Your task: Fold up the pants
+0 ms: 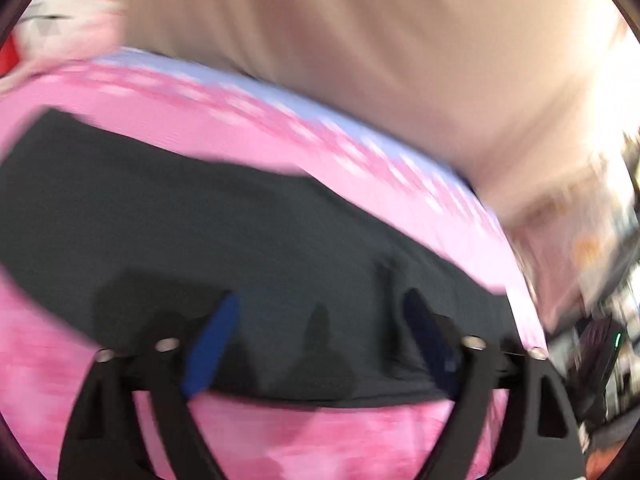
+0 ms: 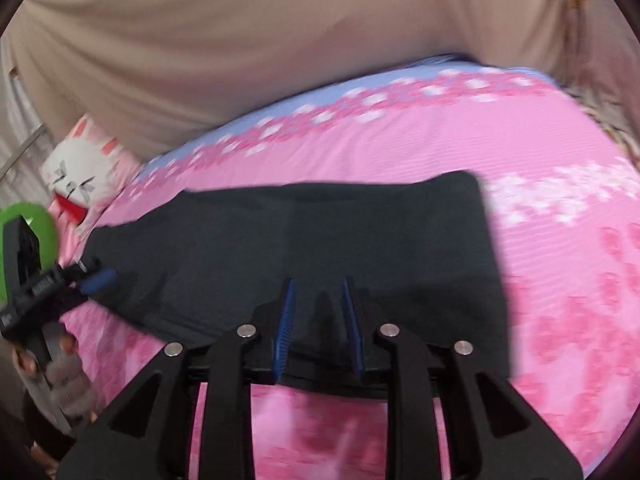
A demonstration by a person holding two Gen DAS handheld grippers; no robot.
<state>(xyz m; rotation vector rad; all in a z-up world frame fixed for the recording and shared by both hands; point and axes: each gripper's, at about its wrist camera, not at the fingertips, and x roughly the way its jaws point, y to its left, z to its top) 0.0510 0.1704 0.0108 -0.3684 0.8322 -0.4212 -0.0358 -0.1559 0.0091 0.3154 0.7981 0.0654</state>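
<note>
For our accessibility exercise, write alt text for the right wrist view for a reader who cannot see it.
Dark pants lie flat on a pink floral bedsheet, with the right gripper open over their near edge. At far left the left gripper meets the pants' end, beside a white cartoon pillow.

Dark pants (image 2: 320, 232) flat on pink bedsheet (image 2: 560, 280); right tool (image 2: 318, 316) parted above near edge.
</note>
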